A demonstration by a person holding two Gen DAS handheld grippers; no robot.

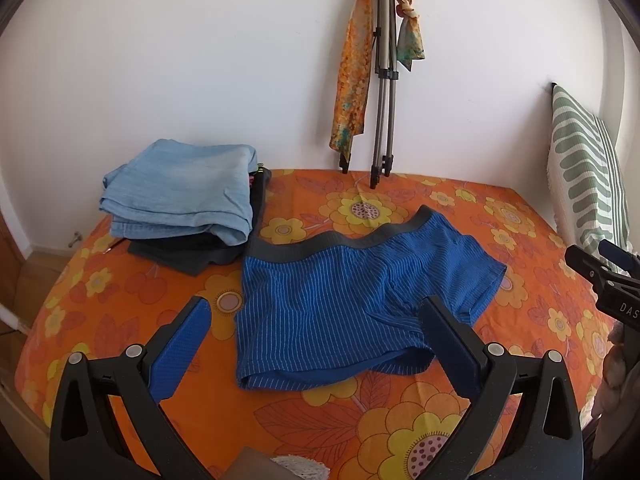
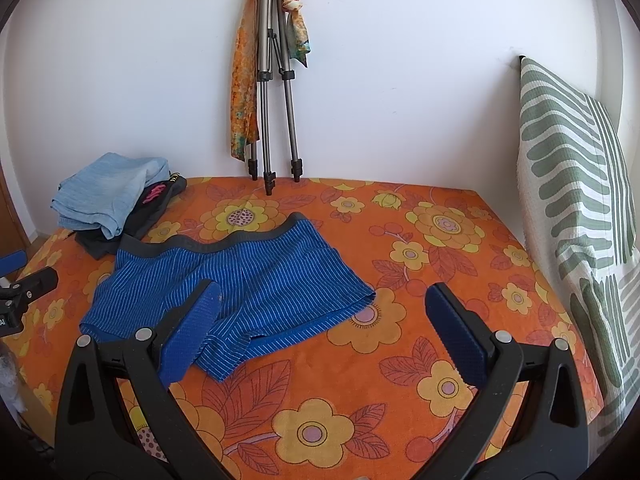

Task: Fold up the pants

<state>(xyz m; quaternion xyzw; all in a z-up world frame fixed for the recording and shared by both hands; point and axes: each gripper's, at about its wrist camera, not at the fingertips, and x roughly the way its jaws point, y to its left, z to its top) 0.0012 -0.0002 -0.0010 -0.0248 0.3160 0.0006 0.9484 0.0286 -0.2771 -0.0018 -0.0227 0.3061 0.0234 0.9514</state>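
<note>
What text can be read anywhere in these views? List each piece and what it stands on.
"DAS": white letters on the black body of the right claw, cut off at the frame edge.
Pink lettering on the dark garment under the light blue folded clothes: too blurred to read.
Nothing else legible.

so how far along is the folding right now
Done: a folded pile topped by light blue fabric sits at the bed's far left. In hand: nothing; the left gripper and right gripper are both open above the blue pinstriped shorts. Left: those shorts lie flat, unfolded, on the orange floral bedspread.
</note>
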